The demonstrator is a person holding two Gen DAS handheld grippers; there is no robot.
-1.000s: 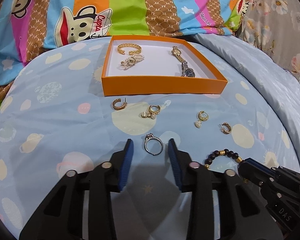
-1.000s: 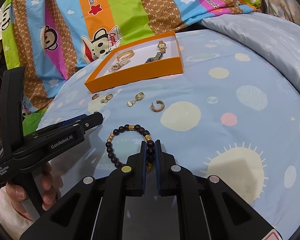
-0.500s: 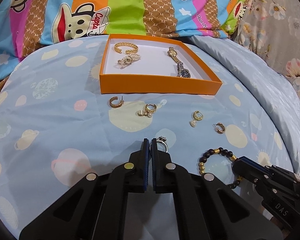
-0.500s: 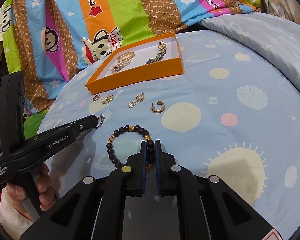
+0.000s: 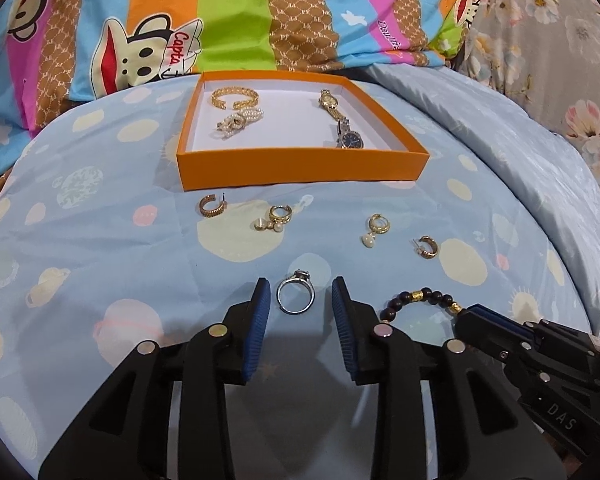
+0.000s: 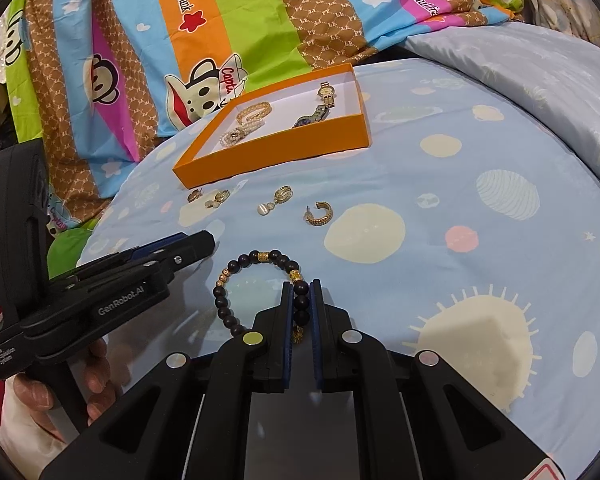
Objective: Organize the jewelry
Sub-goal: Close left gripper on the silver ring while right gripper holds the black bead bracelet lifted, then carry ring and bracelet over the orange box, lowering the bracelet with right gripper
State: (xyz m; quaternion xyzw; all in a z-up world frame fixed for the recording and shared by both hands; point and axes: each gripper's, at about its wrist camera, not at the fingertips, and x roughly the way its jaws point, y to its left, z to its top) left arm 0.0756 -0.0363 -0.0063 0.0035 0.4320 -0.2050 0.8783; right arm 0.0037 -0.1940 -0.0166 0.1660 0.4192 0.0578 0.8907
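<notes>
A silver ring (image 5: 296,297) with a small stone lies flat on the blue sheet between the blue pads of my left gripper (image 5: 300,283). Its jaws are opening and do not touch the ring. My right gripper (image 6: 301,286) is shut on the near side of a dark beaded bracelet (image 6: 236,266) that rests on the sheet. In the left wrist view the bracelet (image 5: 420,294) shows to the right of the ring. The orange box (image 5: 300,166) stands farther back. It holds a gold cuff (image 5: 235,97), a pearl piece (image 5: 238,122) and two watches (image 5: 350,138).
Several loose earrings lie between the box and the grippers: a gold hoop (image 5: 212,207), a pearl pair (image 5: 276,218), a pearl drop (image 5: 376,229) and another hoop (image 5: 428,246). A striped cartoon quilt (image 5: 236,12) rises behind the box. A hand (image 6: 32,392) holds the left gripper's handle.
Half a second ago the left jaws were shut on the ring. They have since spread, and the ring lies flat on the sheet between them. The right gripper has kept still on the bracelet.
</notes>
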